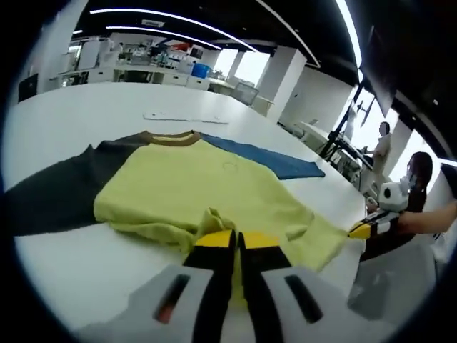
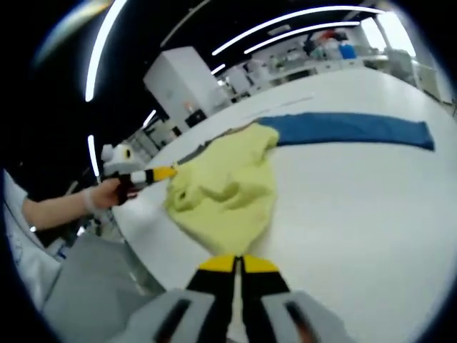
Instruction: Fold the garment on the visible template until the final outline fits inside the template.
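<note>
While both claws (image 1: 236, 246) (image 2: 238, 268) pinch hem shut, garment (image 1: 193, 186) lies lengthwise, collar (image 1: 171, 138) pointing away.

Bare white table (image 1: 78, 107) was seen on the far side of the shirt (image 1: 193, 193), open except for a flat pale strip (image 1: 186, 118) lying well beyond the collar. In the right gripper view, a wide stretch of bare tabletop (image 2: 357, 207) lay open beside the shirt (image 2: 228, 186), bounded further off by the blue sleeve (image 2: 350, 128). The near hem was taken up at both corners, by the left gripper (image 1: 235, 243) and the right gripper (image 2: 238, 266), each closed on cloth. Desks and shelves (image 1: 136, 64) stood well apart from the table.
</note>
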`<state>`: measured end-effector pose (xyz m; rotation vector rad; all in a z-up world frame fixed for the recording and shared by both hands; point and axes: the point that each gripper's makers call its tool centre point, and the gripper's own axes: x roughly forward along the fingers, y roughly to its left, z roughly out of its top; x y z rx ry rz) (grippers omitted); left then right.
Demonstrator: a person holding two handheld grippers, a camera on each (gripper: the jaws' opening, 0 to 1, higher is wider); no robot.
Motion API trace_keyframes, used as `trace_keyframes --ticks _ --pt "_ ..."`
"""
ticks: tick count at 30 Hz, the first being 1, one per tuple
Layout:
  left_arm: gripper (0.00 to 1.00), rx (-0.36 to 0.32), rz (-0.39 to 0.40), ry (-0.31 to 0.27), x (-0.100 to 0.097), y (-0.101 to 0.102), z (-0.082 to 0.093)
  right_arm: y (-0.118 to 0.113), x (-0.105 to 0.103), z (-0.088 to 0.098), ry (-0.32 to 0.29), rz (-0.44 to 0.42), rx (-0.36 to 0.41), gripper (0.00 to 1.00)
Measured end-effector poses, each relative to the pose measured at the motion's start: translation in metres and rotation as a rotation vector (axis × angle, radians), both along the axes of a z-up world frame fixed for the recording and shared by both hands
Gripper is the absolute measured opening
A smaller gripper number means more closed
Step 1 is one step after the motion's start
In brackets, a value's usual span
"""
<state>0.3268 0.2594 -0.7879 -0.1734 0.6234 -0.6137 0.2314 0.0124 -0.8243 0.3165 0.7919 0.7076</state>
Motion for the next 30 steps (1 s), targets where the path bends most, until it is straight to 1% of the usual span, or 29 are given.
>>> trace_keyframes --ticks 1,4,6,8,10,12,14,15,18,19,21,24,25,27,28,29,30 --pt "0.00 0.010 -0.006 0.000 -0.002 0.005 -0.001 0.000 0.000 0.000 0.000 0.002 -0.001 0.00" --pt "0.00 0.040 -0.025 -0.002 -0.019 0.013 0.004 0.000 0.001 0.000 -0.001 0.004 -0.002 0.00" --pt "0.00 0.046 -0.026 -0.002 -0.025 0.021 0.004 0.000 0.001 0.001 -0.002 0.005 -0.003 0.00" --pt "0.00 0.054 -0.023 -0.001 -0.035 0.035 0.004 0.000 0.000 0.002 -0.002 0.006 -0.004 0.00" --pt "0.00 0.051 -0.015 0.005 -0.041 0.042 0.004 0.000 0.000 0.002 -0.002 0.005 -0.002 0.00" --pt "0.00 0.050 -0.003 0.013 -0.050 0.054 0.002 0.000 -0.001 0.003 -0.001 0.003 0.000 0.00" --pt "0.00 0.051 0.003 0.019 -0.060 0.059 0.002 0.000 -0.001 0.003 -0.001 0.003 0.001 0.00" --pt "0.00 0.049 0.005 0.020 -0.063 0.058 0.002 -0.001 -0.001 0.004 -0.003 0.004 0.001 0.00" --pt "0.00 0.043 0.012 0.038 -0.076 0.064 -0.002 -0.001 -0.003 0.006 -0.002 0.004 0.002 0.00" --pt "0.00 0.050 0.012 0.049 -0.081 0.068 -0.006 -0.002 -0.004 0.006 -0.001 0.004 0.003 0.00" --pt "0.00 0.060 0.003 0.071 -0.090 0.071 -0.012 -0.002 -0.003 0.008 -0.001 0.004 0.005 0.00" --pt "0.00 0.052 0.005 0.104 -0.102 0.073 -0.018 -0.004 -0.005 0.011 -0.004 0.003 0.005 0.00" --pt "0.00 0.052 0.007 0.124 -0.106 0.075 -0.021 -0.004 -0.005 0.012 -0.004 0.002 0.008 0.00" --pt "0.00 0.053 -0.001 0.145 -0.112 0.073 -0.023 -0.005 -0.006 0.013 -0.001 -0.002 0.015 0.00" --pt "0.00 0.055 0.003 0.162 -0.113 0.075 -0.024 -0.006 -0.006 0.014 -0.002 -0.002 0.016 0.00" --pt "0.00 0.066 0.015 0.202 -0.115 0.079 -0.028 -0.006 -0.007 0.016 -0.004 -0.002 0.018 0.00" --pt "0.00 0.080 0.009 0.221 -0.118 0.081 -0.031 -0.005 -0.008 0.018 -0.004 -0.002 0.021 0.00"
